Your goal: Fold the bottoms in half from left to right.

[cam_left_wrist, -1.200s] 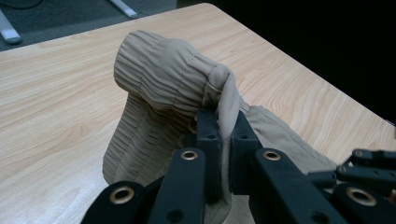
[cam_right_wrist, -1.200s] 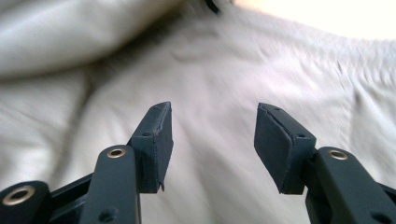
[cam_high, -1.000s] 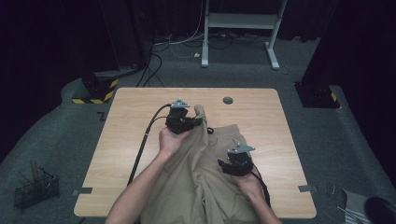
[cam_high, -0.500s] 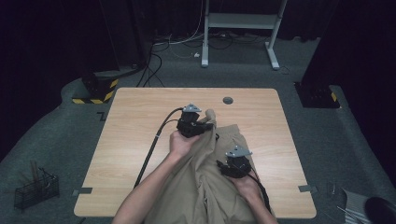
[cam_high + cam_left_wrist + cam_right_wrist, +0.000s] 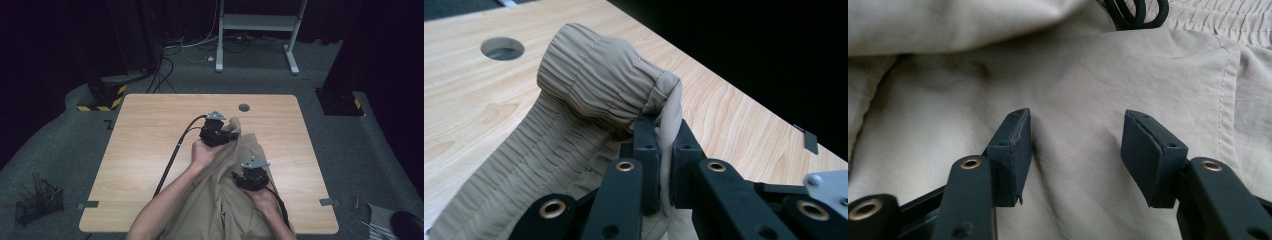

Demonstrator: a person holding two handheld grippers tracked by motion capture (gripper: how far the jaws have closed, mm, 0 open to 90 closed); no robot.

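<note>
A beige garment [image 5: 220, 200] with an elastic waistband lies on the wooden table [image 5: 150, 135], spreading toward the near edge. My left gripper [image 5: 227, 135] is shut on the gathered waistband [image 5: 604, 80] and holds that end bunched up above the table. My right gripper [image 5: 245, 180] rests on the flat cloth [image 5: 1073, 80] closer to the person, jaws open and pressed against the fabric with nothing between them. A black drawstring [image 5: 1133, 10] lies on the cloth beyond the right gripper's jaws.
A round cable hole [image 5: 244, 107] sits in the table near its far edge. A black cable [image 5: 175, 150] trails from the left gripper across the table. A wire basket [image 5: 37, 202] stands on the floor at the left. A white desk frame [image 5: 260, 25] stands behind.
My left gripper has carried the waistband to the right and a little nearer. The right gripper has shifted slightly nearer on the cloth.
</note>
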